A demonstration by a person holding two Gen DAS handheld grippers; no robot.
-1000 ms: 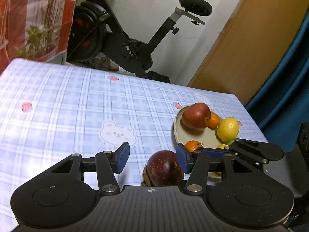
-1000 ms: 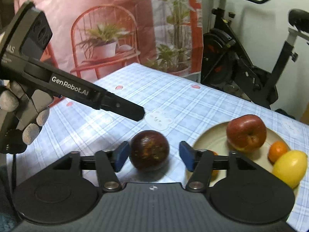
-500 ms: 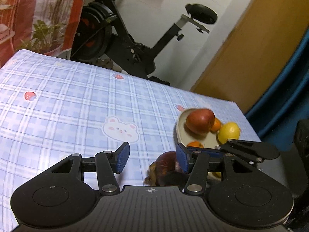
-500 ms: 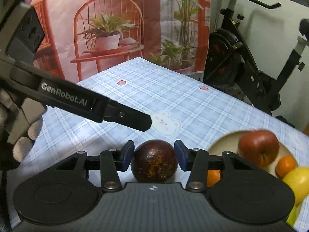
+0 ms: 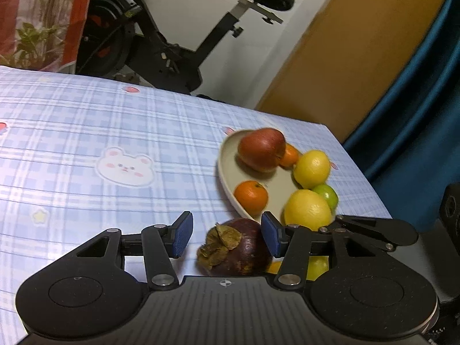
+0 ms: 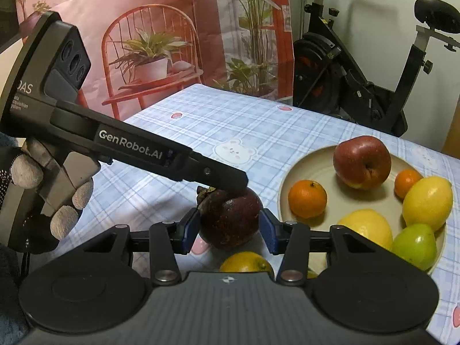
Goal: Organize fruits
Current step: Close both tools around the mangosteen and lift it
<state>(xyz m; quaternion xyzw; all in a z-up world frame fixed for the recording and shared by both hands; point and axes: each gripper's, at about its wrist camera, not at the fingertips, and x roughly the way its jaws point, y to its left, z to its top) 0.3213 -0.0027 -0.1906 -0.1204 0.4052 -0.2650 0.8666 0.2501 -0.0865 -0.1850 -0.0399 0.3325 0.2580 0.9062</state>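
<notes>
Right gripper has just closed its jaws and both blue pads now press the sides of the mangosteen, which sits near the table's near edge, just left of the plate. Left gripper hovers beside it, jaws apart and touching nothing, its upper finger crossing over the fruit in the right wrist view. This one looks hard-shelled, round and fairly smooth, so a grip across the widest part seems the safe hold; squeeze off-centre and it may roll out. It has no real long axis; its dried calyx points left, toward the left gripper. Beyond, the plate already carries an apple, oranges, lemons and a green fruit.
</notes>
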